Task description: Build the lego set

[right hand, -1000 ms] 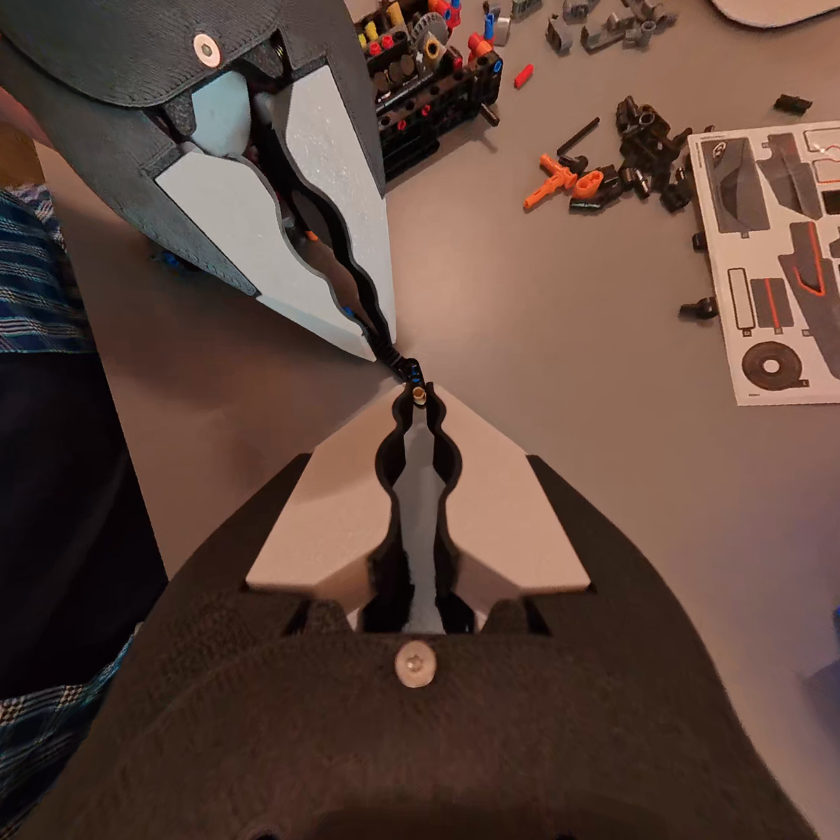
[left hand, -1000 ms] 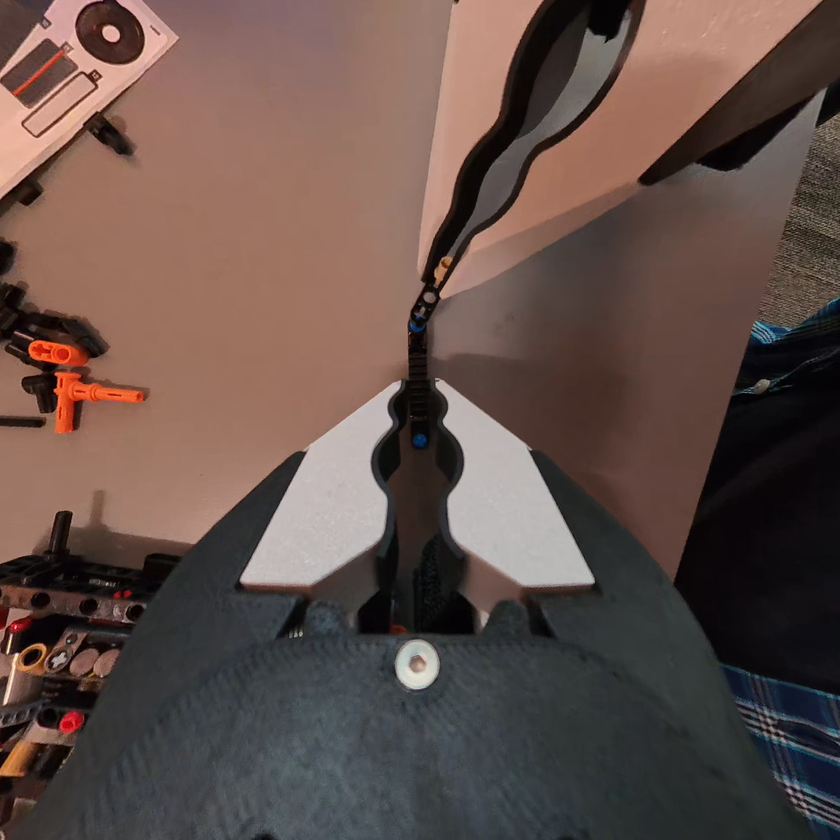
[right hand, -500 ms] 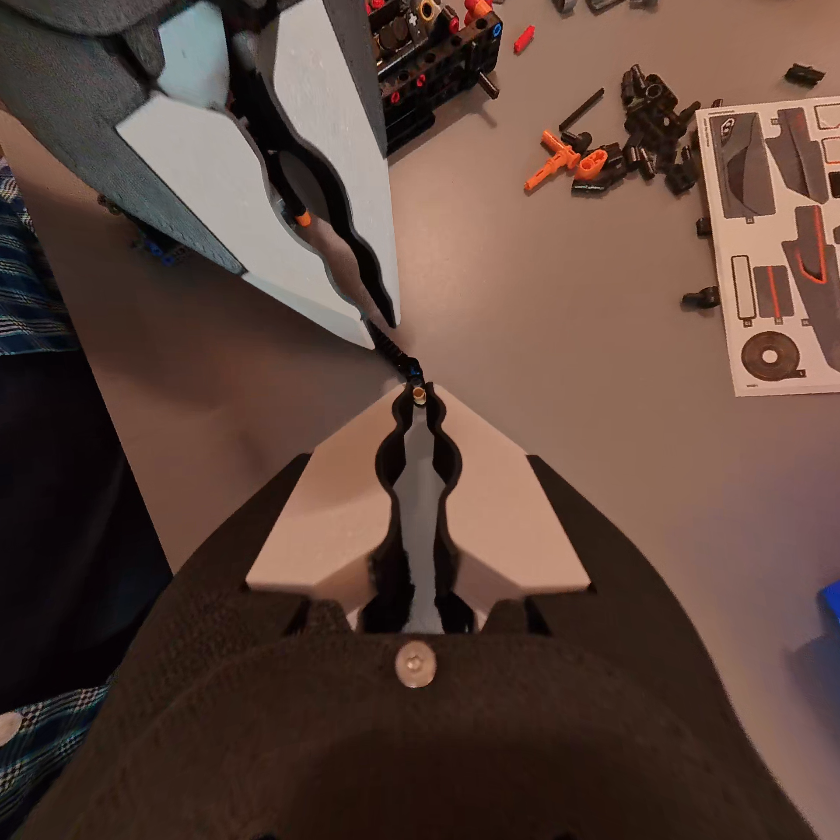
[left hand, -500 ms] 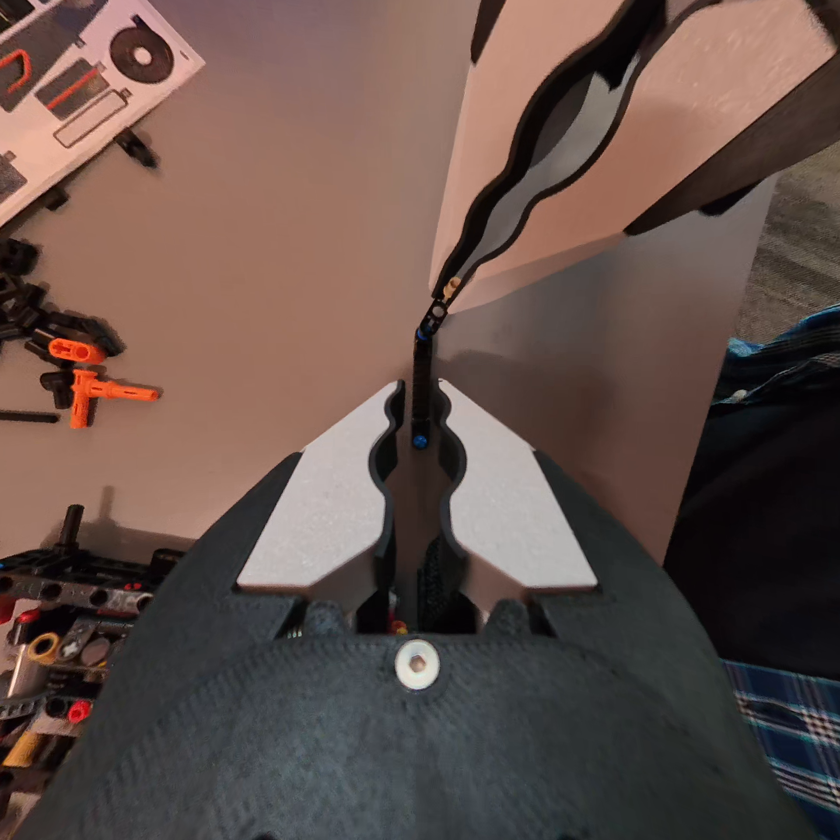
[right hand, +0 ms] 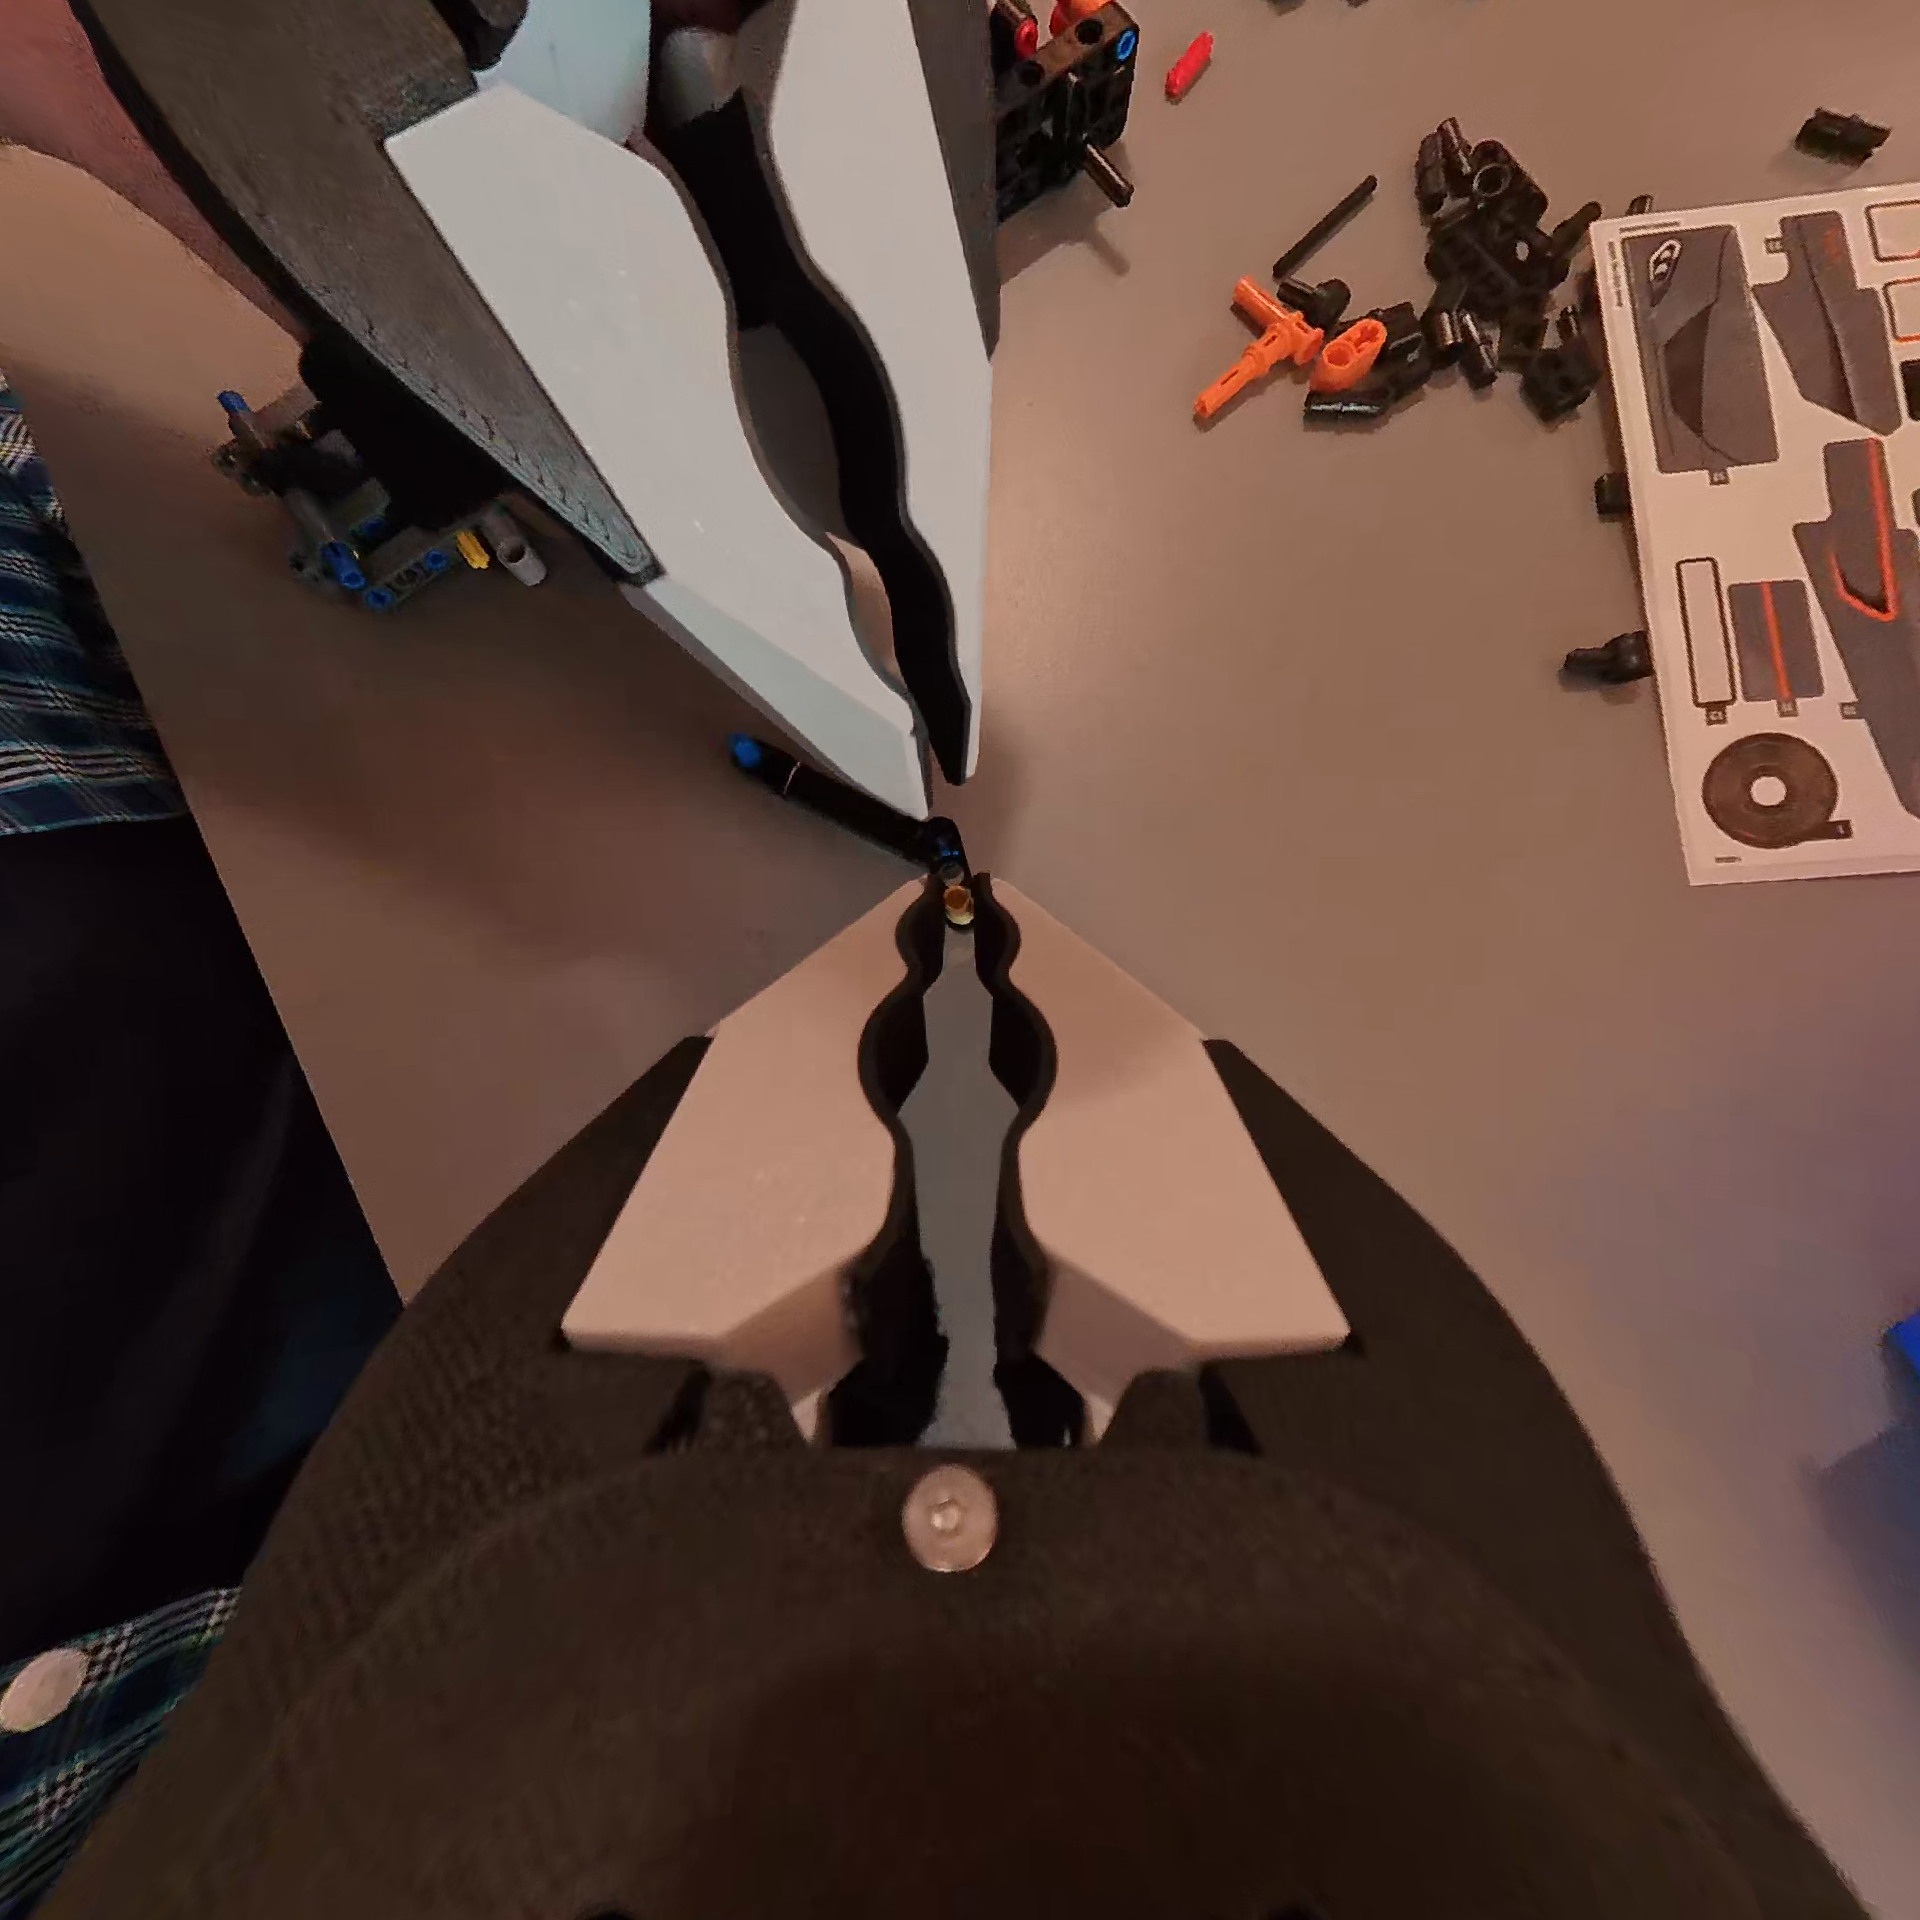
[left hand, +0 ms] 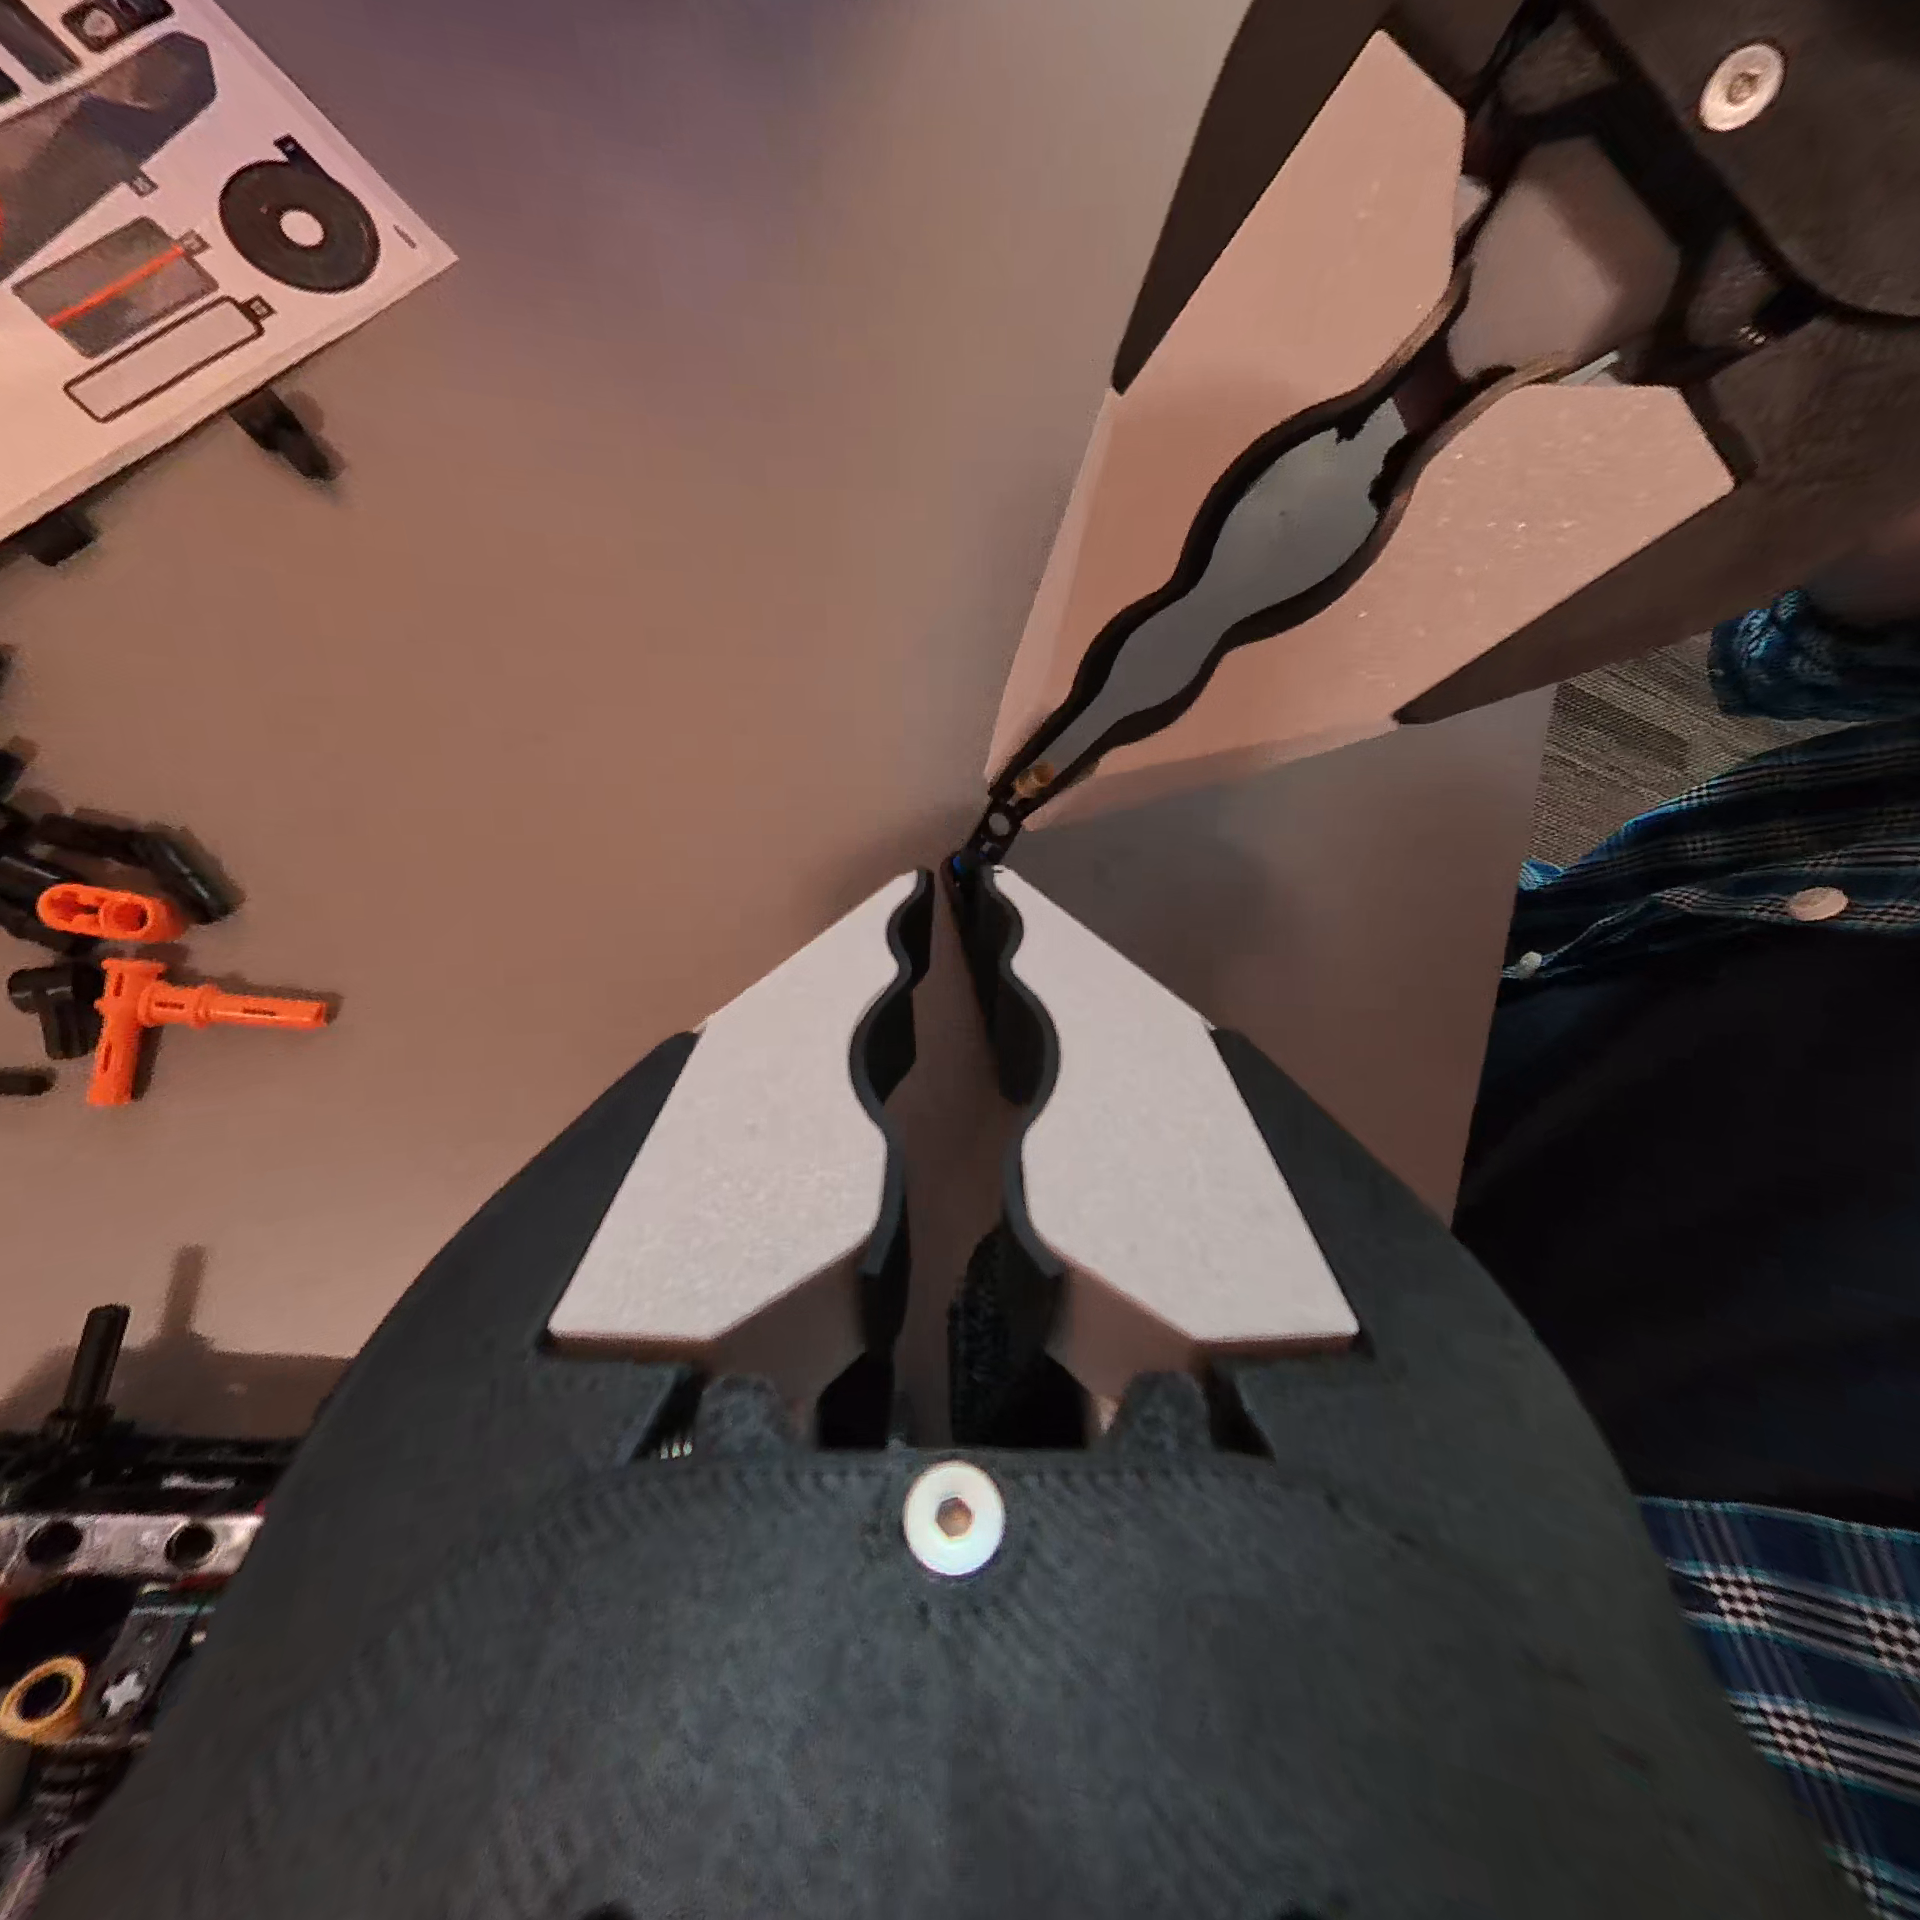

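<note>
Scanning the right wrist view from the left: plaid sleeve (right hand: 62, 665) at the frame edge, then a small grey-and-blue sub-assembly (right hand: 384, 551) on the grey table (right hand: 1299, 779). Left gripper (right hand: 940, 769) comes down from above, tips pinching a thin black beam (right hand: 831, 800) that carries a blue pin at its far end. Directly below, right gripper (right hand: 956, 888) is pressed onto a small tan pin (right hand: 957, 902), which sits just beside the beam's near end; contact cannot be told. Further right: loose orange and black pieces (right hand: 1382, 332), then a sticker sheet (right hand: 1787, 520). Left wrist view shows the beam (left hand: 977, 894) in the left gripper (left hand: 961, 883), near the right gripper (left hand: 1039, 774).
</note>
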`<state>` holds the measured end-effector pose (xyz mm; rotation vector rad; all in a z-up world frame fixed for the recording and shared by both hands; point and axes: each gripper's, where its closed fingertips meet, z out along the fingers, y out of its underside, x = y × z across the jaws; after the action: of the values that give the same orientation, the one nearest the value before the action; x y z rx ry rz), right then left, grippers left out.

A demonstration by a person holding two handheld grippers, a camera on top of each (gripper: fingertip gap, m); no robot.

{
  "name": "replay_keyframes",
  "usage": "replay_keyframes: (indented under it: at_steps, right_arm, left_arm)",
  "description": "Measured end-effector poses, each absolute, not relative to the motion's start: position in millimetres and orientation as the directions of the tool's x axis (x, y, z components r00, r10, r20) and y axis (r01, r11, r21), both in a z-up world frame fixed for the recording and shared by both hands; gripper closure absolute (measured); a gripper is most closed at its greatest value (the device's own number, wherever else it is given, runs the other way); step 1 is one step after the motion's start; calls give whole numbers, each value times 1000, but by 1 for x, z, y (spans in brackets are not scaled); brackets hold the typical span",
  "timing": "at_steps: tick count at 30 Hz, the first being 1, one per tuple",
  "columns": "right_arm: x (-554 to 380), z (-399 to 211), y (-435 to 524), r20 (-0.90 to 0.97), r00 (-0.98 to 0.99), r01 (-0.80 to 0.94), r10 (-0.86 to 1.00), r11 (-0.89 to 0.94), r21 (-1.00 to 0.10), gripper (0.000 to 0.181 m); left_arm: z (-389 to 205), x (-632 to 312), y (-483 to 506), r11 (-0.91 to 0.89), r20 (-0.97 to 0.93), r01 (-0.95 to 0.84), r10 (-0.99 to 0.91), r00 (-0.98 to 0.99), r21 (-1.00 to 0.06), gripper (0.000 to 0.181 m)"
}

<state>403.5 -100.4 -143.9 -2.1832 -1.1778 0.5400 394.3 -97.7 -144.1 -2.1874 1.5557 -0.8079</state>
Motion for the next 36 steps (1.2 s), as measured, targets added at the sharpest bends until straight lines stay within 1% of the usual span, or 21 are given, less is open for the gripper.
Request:
replay_keyframes:
  at_steps: [2,6,12,21,24,27,32,33,36]
  right_arm:
    - [403,-144,-101,-72,530,604,845,-436,-667,179]
    - [404,-144,-101,-68,537,604,841,-439,-665,179]
    - [404,-145,-101,-43,546,619,837,-438,-652,179]
    - [404,-146,-102,-35,560,628,828,-451,-634,179]
    - [404,-147,-102,-65,566,611,822,-471,-637,179]
    - [404,-151,-102,-56,569,621,820,-473,-625,179]
    - [404,-150,-102,-63,563,613,824,-468,-636,179]
    - [403,-148,-102,-74,557,600,827,-463,-652,178]
    - [409,-139,-100,-78,567,571,820,-459,-681,164]
  left_arm:
    - [-145,396,-99,-350,267,-744,-935,235,-569,173]
    - [-146,398,-101,-353,289,-748,-931,223,-562,179]
    - [-146,398,-100,-351,297,-753,-931,214,-557,181]
    - [-146,398,-101,-357,310,-748,-927,211,-560,181]
    - [-148,397,-100,-357,305,-756,-927,216,-549,181]
    - [-152,398,-100,-342,280,-770,-935,219,-538,181]
    - [-154,397,-98,-370,302,-765,-923,238,-527,181]
    - [-157,395,-99,-368,301,-772,-924,238,-519,181]
    - [-145,397,-100,-413,357,-723,-902,242,-554,181]
